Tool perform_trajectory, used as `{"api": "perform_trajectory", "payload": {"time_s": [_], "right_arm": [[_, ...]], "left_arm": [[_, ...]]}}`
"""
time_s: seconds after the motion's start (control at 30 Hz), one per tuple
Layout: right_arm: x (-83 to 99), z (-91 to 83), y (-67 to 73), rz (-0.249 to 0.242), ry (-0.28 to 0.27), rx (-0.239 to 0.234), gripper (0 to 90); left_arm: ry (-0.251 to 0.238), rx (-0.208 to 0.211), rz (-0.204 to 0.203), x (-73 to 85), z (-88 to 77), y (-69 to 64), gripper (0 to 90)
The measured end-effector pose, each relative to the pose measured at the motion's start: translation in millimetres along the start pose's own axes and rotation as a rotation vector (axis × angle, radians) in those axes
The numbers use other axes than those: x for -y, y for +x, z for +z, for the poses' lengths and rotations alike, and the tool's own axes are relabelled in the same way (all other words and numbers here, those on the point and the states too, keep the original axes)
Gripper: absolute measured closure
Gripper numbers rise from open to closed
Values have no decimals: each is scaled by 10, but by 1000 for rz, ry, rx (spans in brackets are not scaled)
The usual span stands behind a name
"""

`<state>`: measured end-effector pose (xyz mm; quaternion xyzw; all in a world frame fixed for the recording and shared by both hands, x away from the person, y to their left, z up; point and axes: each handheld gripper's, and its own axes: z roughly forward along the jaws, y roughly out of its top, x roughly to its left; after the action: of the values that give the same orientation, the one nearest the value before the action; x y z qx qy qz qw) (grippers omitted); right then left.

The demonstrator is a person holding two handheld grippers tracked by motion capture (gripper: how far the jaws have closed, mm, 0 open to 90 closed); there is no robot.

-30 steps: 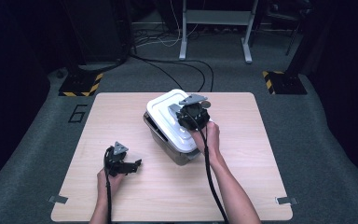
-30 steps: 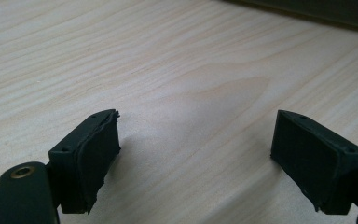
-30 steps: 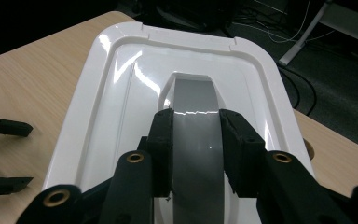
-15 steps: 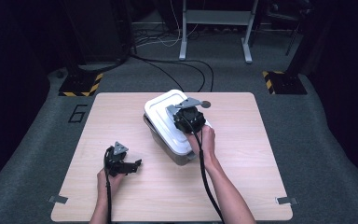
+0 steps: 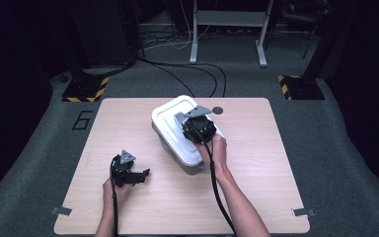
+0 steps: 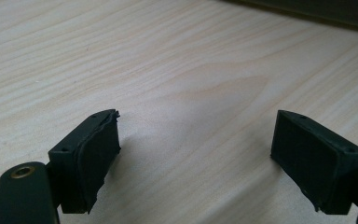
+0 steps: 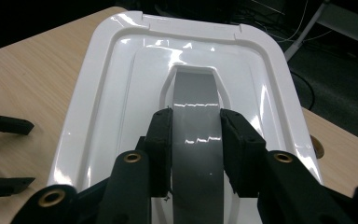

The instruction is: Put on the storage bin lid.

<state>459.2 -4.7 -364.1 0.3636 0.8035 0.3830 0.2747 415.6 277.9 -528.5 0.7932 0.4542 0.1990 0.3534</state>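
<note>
Your right gripper (image 7: pixel 196 140) sits on top of the white lidded box (image 5: pixel 177 128), its jaws closed on either side of the grey handle (image 7: pixel 195 116) set into the lid; they have just eased a touch wider, with the handle between the pads. The box stands on the desk (image 5: pixel 256 163) a little toward its far edge, near the middle. Your left gripper (image 5: pixel 137 176) rests low over bare wood near the desk's near-left corner (well apart from the box), jaws wide with nothing between them.
</note>
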Motion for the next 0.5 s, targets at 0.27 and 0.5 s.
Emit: {"api": "perform_trajectory", "payload": {"time_s": [0.27,0.5], "right_arm": [[2,6,-4,19,31,-14,423],[18,-144,-104,34,28,-30,210]], "left_arm": [[0,4,-6,0,1,-4,151],[2,1,9,-4,1,3,150]]}}
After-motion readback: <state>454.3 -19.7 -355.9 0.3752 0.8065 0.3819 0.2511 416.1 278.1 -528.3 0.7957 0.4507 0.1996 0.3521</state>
